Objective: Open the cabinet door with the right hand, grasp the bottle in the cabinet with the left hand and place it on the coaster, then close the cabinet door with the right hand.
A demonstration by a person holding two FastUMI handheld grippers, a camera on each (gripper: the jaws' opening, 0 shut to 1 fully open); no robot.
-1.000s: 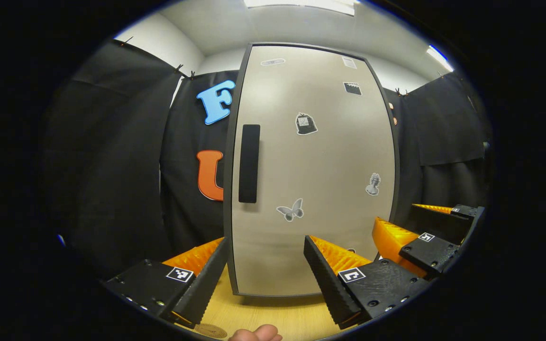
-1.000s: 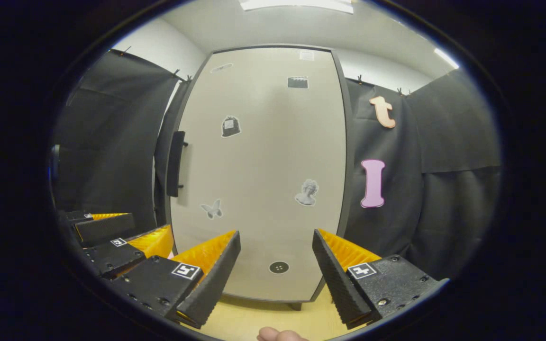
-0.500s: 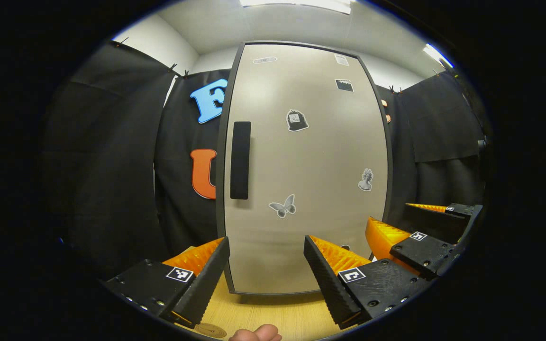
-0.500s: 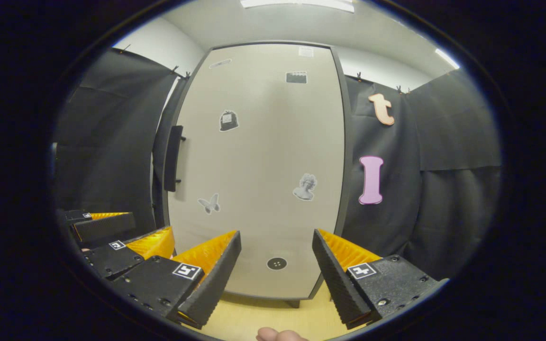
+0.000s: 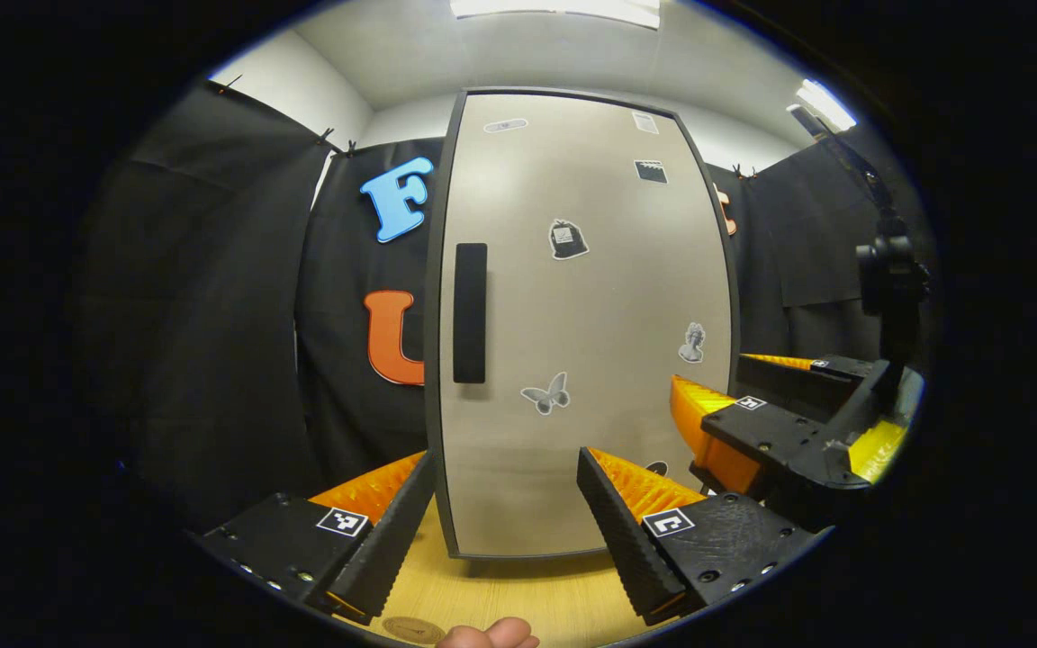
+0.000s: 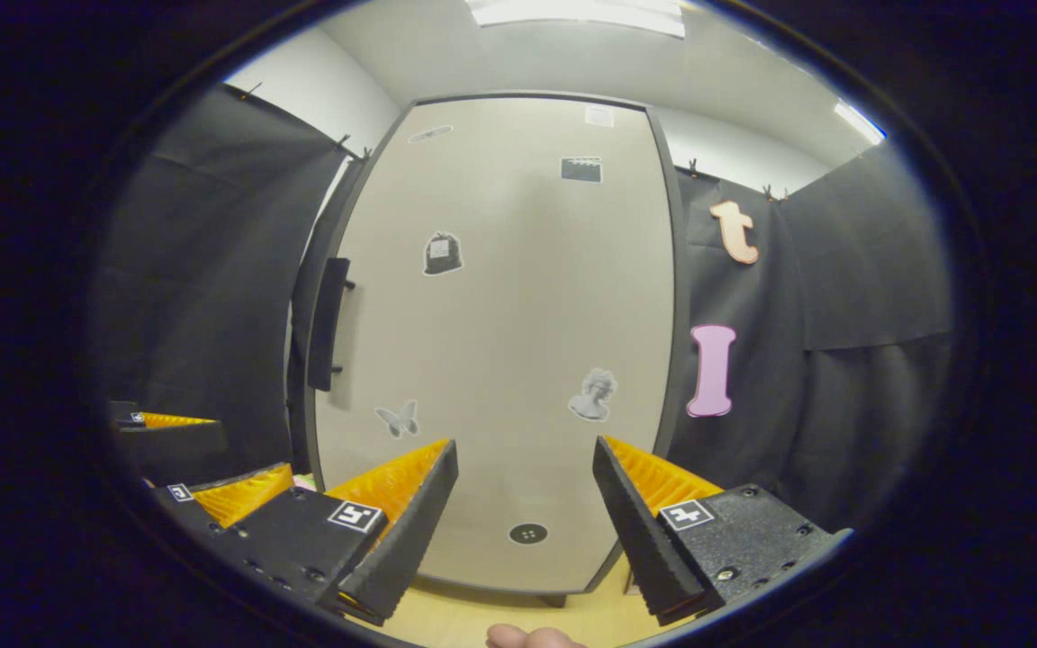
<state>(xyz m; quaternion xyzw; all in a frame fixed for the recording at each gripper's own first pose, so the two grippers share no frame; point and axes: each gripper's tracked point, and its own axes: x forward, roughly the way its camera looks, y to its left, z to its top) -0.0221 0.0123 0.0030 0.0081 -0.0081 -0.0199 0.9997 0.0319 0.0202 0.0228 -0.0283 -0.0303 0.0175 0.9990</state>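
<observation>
The cabinet door is closed and stands upright on the far side of the wooden surface, facing both grippers. Its dark vertical handle sits near the door's left edge, about halfway up; in the right gripper view the handle is seen from the side, standing slightly off the door on two small posts. Small stickers dot the door, among them a butterfly low in the middle and a bust toward the right edge. A round dark sticker sits near the door's lower edge.

The left gripper is spread wide with nothing between its fingers, held near the surface and well short of the door. The right gripper is likewise spread wide and holds nothing, also apart from the door. In the left gripper view the right gripper appears at the right, slightly farther forward and raised; in the right gripper view the left gripper appears low at the left.

A coaster lies on the surface at the near edge, just left of a fingertip of the person. The bottle cannot be seen with the door shut, so I cannot tell where it stands.
</observation>
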